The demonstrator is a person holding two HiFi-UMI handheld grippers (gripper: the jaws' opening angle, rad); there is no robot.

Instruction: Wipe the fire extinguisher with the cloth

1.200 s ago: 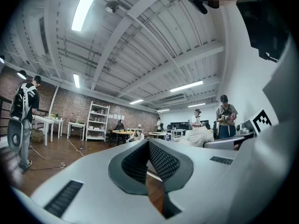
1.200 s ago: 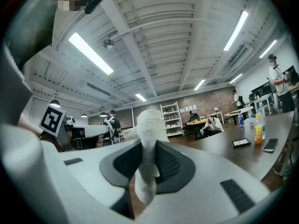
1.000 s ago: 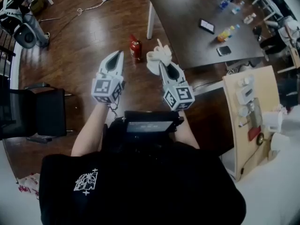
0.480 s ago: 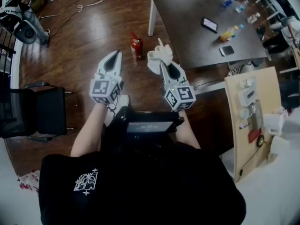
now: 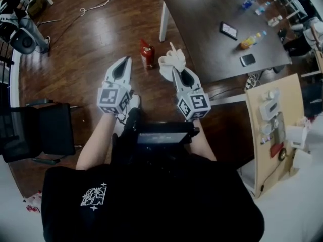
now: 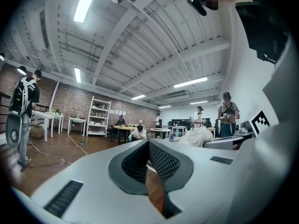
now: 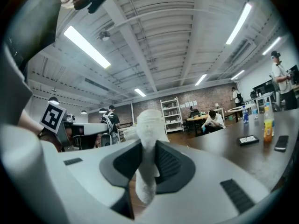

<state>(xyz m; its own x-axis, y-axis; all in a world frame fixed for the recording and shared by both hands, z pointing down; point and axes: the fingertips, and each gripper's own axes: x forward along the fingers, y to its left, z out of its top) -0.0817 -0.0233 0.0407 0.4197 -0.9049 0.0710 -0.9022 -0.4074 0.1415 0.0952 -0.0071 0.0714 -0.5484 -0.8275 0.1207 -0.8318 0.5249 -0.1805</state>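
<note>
While I held both grippers side by side above the wood floor [image 5: 91, 39], my right gripper [image 5: 175, 70] had its jaws clamped on the white cloth [image 5: 170, 61], which bunched up past the tips. My left gripper [image 5: 125, 59] had its jaws pressed together, nothing between them. Red fire extinguisher [image 5: 147, 53] stood upright on the floor beyond the tips, between the two grippers, near the dark table's [image 5: 202, 34] white leg [image 5: 163, 21].

Head camera is looking steeply down onto left gripper [image 5: 126, 60] and right gripper [image 5: 174, 70]. Gripper cameras are sitting close behind their jaws, tilting upward. Head and right gripper views are sharing cloth [image 5: 170, 60] [image 7: 148, 125], table [image 5: 202, 29] [image 7: 233, 153].
</note>
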